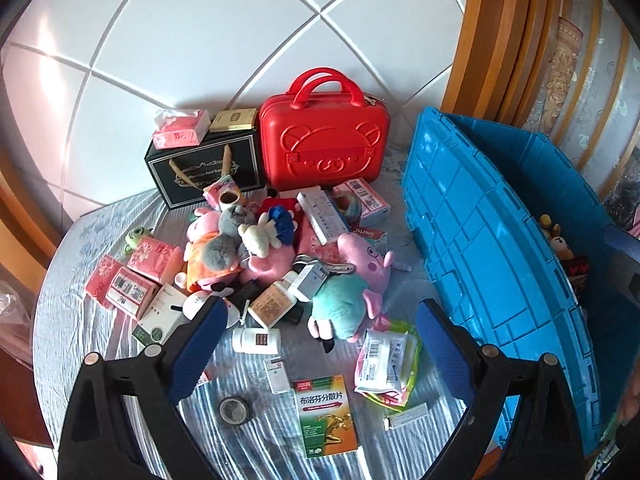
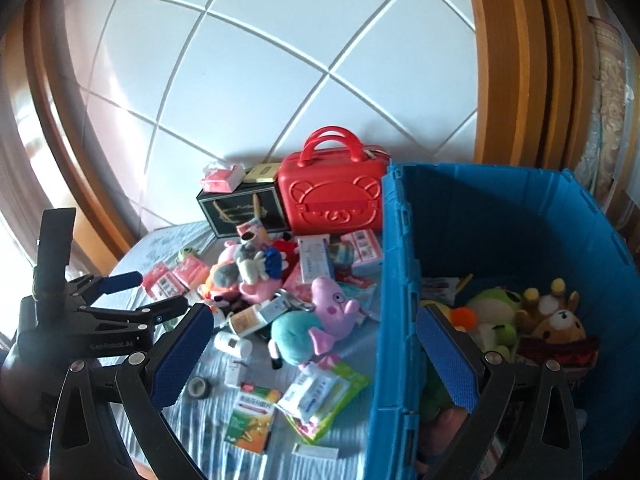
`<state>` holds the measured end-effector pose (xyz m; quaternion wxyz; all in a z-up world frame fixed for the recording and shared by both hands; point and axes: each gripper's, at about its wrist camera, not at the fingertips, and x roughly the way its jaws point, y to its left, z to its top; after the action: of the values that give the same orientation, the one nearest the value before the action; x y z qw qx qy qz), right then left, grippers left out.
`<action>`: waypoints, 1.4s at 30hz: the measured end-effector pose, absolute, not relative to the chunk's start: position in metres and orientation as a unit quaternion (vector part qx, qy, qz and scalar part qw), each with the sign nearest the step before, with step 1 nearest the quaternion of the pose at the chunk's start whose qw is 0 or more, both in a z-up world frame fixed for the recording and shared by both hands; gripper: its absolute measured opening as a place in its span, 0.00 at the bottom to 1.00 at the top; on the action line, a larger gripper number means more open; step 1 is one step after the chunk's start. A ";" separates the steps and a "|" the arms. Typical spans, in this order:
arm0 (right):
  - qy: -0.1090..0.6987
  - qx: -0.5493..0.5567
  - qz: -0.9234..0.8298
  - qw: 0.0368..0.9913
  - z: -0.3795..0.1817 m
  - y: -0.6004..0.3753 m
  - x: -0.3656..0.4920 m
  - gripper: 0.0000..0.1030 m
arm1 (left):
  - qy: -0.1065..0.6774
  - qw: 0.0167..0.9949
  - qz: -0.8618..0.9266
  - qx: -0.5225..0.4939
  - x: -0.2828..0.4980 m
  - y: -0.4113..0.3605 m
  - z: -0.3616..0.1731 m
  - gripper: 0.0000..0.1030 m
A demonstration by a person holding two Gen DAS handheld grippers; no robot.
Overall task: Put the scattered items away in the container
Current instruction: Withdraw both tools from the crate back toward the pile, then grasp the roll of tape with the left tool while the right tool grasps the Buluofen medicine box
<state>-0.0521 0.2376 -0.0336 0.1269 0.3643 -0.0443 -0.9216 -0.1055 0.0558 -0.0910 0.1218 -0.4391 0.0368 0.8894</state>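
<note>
My left gripper (image 1: 320, 332) hangs with its jaws spread wide and empty over the striped cloth (image 1: 80, 320), and the white pill bottle (image 1: 256, 340) lies just ahead at about 11 o'clock, between the pads. Its long axis runs 9 to 3, across my line of approach, so I judge a straight drop would close on its rounded sides (I cannot tell whether it would roll). The left is clearly the nearer hand. The pig plush (image 1: 352, 280) sprawls at 1 o'clock, the green medicine box (image 1: 326, 416) sits below the bottle towards 5.

My right gripper (image 2: 316, 360) is likewise splayed and holds nothing, straddling the near wall of the blue crate (image 2: 394, 280). The crate, at 3 o'clock from the pile, already holds a green frog plush (image 2: 494, 312), a brown bear (image 2: 560, 326) and some packets.
</note>
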 end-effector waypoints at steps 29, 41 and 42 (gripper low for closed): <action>-0.011 0.480 -0.863 0.159 -0.176 0.099 -0.039 1.00 | 0.035 0.081 0.831 -0.548 -0.070 -0.075 -0.251 0.93; 0.020 0.542 -0.826 0.153 -0.286 0.056 -0.024 1.00 | 0.011 0.082 0.817 -0.571 -0.075 -0.099 -0.346 0.75; 0.018 0.548 -0.822 0.151 -0.295 0.056 -0.023 1.00 | 0.009 0.083 0.815 -0.573 -0.076 -0.100 -0.352 0.75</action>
<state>-0.0231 0.0556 -0.2953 0.1507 0.5485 0.0184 -0.8222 -0.0765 -0.0999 -0.3522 0.0826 -0.5733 0.0090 0.8151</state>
